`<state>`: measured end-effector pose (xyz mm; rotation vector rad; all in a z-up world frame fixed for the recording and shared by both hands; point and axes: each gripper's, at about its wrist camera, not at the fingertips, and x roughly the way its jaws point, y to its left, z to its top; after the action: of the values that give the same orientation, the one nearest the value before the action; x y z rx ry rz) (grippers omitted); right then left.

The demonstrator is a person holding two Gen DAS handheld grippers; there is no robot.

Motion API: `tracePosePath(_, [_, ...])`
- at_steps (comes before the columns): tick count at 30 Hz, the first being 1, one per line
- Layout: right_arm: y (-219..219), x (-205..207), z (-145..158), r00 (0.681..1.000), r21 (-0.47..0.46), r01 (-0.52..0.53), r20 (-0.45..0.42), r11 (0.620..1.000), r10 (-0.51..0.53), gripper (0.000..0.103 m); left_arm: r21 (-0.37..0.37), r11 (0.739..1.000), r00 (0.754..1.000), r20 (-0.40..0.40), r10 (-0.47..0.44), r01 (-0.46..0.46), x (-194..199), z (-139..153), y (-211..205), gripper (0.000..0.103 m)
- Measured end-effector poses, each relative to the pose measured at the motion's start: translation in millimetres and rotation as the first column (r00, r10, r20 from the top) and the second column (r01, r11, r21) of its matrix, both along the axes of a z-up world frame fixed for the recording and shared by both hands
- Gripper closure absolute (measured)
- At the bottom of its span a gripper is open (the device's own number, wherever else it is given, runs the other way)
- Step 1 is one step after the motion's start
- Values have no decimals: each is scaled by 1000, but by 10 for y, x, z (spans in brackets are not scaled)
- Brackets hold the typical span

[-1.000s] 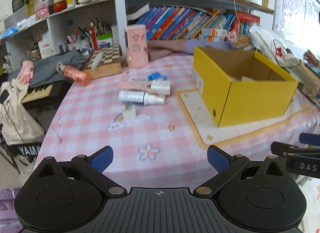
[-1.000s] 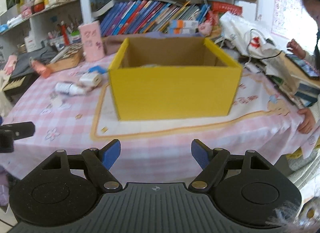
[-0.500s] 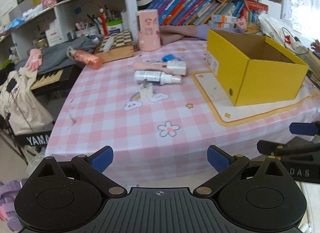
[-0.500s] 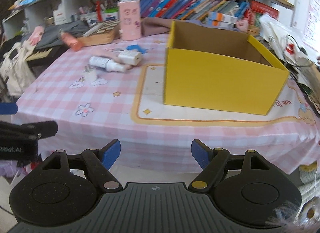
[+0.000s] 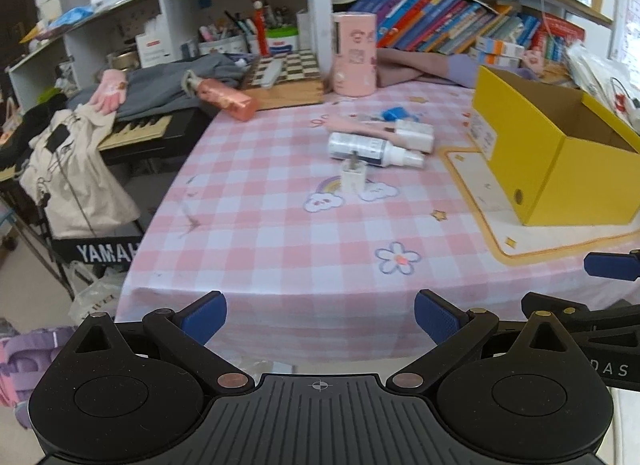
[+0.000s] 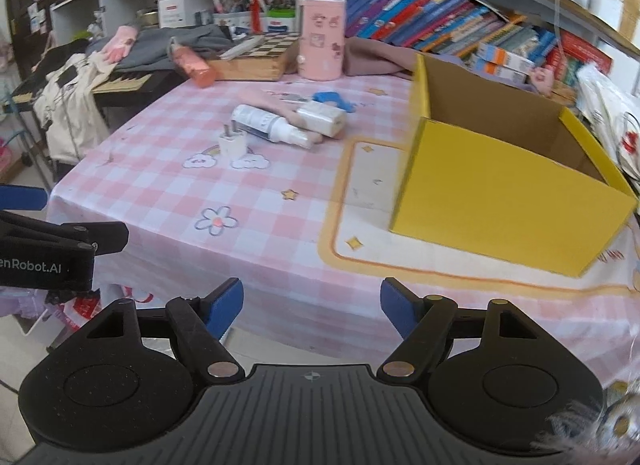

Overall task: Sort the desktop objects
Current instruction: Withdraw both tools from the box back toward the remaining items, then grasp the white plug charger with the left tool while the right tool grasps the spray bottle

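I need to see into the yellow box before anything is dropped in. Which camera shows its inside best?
The right wrist view: the yellow box sits nearer, open top facing the camera. The left wrist view catches it at the frame edge, partly cut off.

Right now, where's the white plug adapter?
The small white plug adapter stands prongs-up on the pink checked tablecloth, just in front of the lying white spray bottle, left of the yellow box.

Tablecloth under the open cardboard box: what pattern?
Pink-and-white checked tablecloth, with flower and rainbow prints; clearest in right wrist view.
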<state>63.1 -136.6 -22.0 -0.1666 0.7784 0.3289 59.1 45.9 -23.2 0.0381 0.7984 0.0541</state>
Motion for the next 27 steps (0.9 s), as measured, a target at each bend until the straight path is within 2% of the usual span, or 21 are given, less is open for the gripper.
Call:
tracePosePath(3, [81, 93, -10, 999, -5, -34, 6, 999, 34, 31, 3, 1000, 1000, 3, 15, -15, 98, 13, 70, 1])
tracePosePath(8, [212, 319, -15, 997, -17, -69, 25, 997, 70, 40, -1, 1000, 999, 36, 15, -15, 366, 77, 145, 1])
tracePosePath(17, [419, 835, 94, 992, 39, -59, 110, 997, 54, 40, -12, 1000, 996, 83, 22, -21, 978, 192, 228, 1])
tracePosePath(20, [495, 998, 98, 991, 48, -78, 111, 996, 72, 40, -17, 1000, 997, 81, 16, -15, 1144, 185, 248, 1])
tracePosePath(27, [603, 1352, -10, 992, 7, -100, 73, 995, 99, 40, -64, 998, 999, 37, -21, 23, 1478, 100, 250, 1])
